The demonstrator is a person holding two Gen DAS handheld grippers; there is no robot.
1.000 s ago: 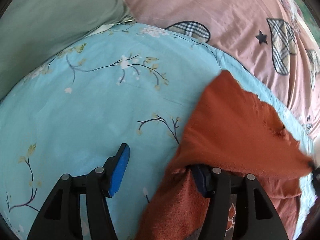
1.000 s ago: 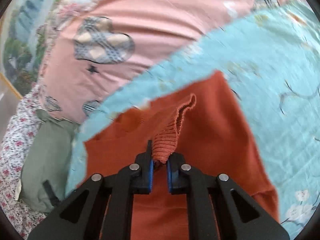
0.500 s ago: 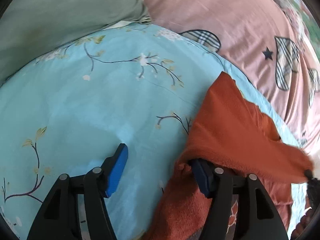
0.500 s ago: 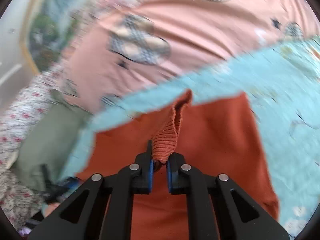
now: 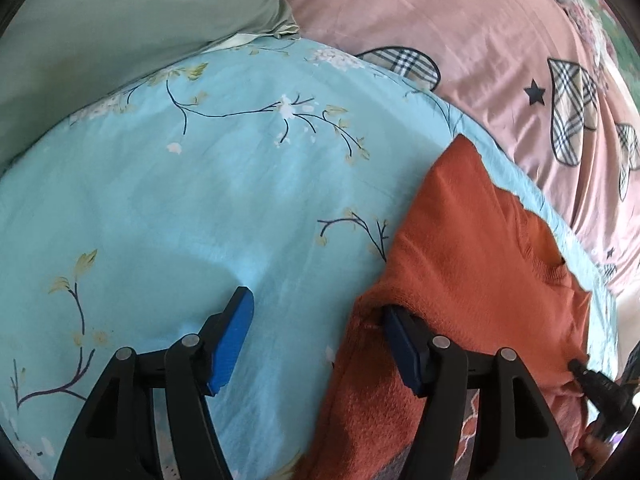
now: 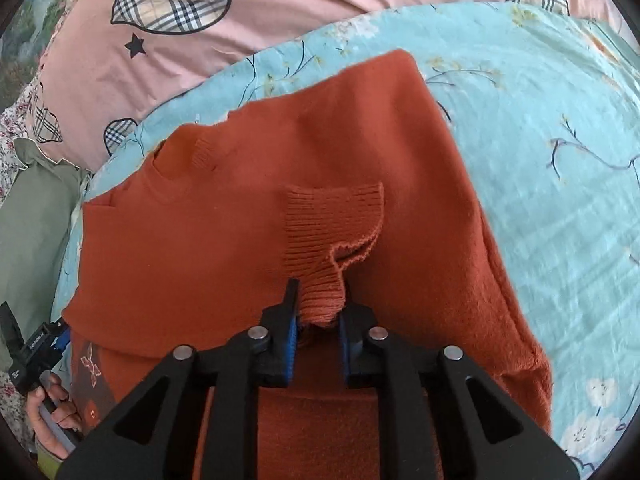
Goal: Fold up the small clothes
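An orange knitted sweater [image 6: 248, 240] lies flat on the light blue floral sheet [image 6: 560, 152]. Its ribbed sleeve cuff [image 6: 332, 224] is folded in over the body. My right gripper [image 6: 318, 320] has the cuff's end between its blue pads. The jaws are opening, and the knit still touches both pads. My left gripper [image 5: 316, 304] stands open at the sweater's [image 5: 472, 256] left edge. Its right finger [image 5: 404, 340] is tucked against a fold of the sweater, and its left finger [image 5: 232, 332] hangs over the bare sheet [image 5: 200, 200]. Nothing is pinched between them.
A pink quilt [image 5: 460, 32] with plaid hearts lies behind the sheet, with a green pillow [image 5: 120, 20] at the back left. A second green cushion [image 6: 32, 216] sits left of the sweater. A hand [image 6: 48, 412] holds the left gripper's handle.
The right gripper has come down and laid the ribbed cuff flat on the sweater's body, and its pads now stand a little further apart. The left gripper has hardly moved.
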